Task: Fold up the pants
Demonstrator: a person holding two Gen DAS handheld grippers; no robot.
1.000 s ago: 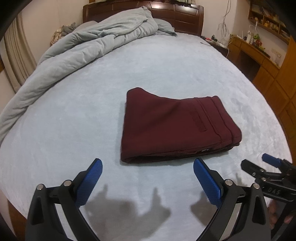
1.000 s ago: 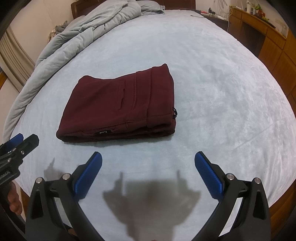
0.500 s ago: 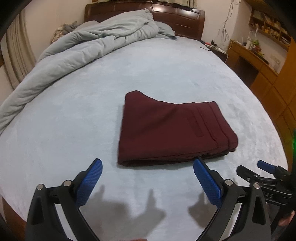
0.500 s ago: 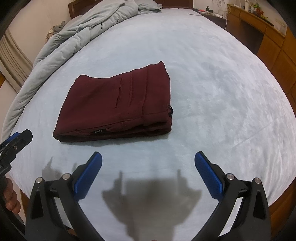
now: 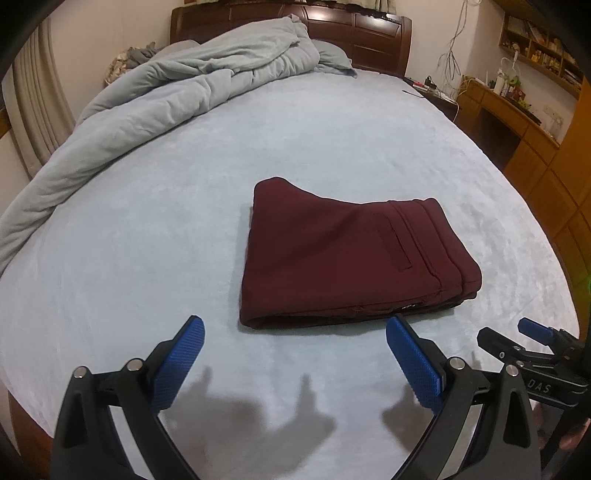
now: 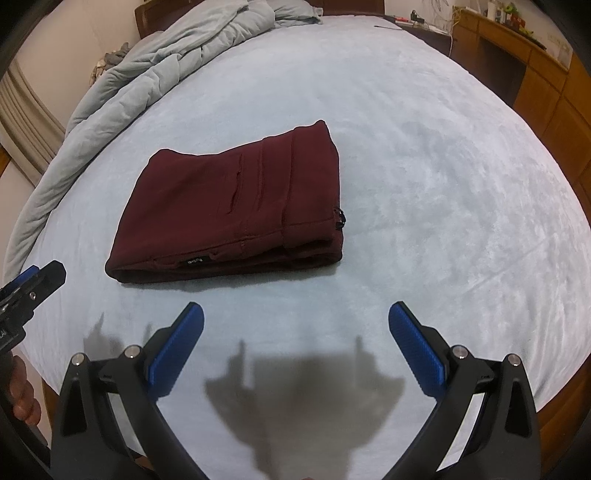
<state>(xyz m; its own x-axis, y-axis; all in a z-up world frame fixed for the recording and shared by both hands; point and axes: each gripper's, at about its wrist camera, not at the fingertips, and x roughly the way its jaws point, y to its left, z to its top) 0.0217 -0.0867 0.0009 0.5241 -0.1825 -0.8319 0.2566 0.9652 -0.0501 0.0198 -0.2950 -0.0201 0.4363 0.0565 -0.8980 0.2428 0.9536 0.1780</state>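
Pale blue bedding covers the bed [image 5: 147, 258], and both tools hover above its near edge. Nearest, the left hand-held gripper [image 5: 295, 363] stands wide apart with nothing between its blue pads [image 5: 179, 363], casting shadows on the sheet. Just beside it, toward the near right corner, the right hand-held gripper [image 6: 295, 345] is spread equally wide and holds nothing; in the left view its black frame shows at the edge. Beyond both tools, around the middle of the bed, lie the dark red pants [image 5: 347, 254], folded into a flat, thick rectangle with the waistband side to the right, touching neither tool. Farther back, a rumpled grey quilt [image 5: 166, 103] is heaped along the left edge up to the dark wooden headboard [image 5: 369, 33]. Wooden cabinets [image 5: 535, 147] stand past the right edge.
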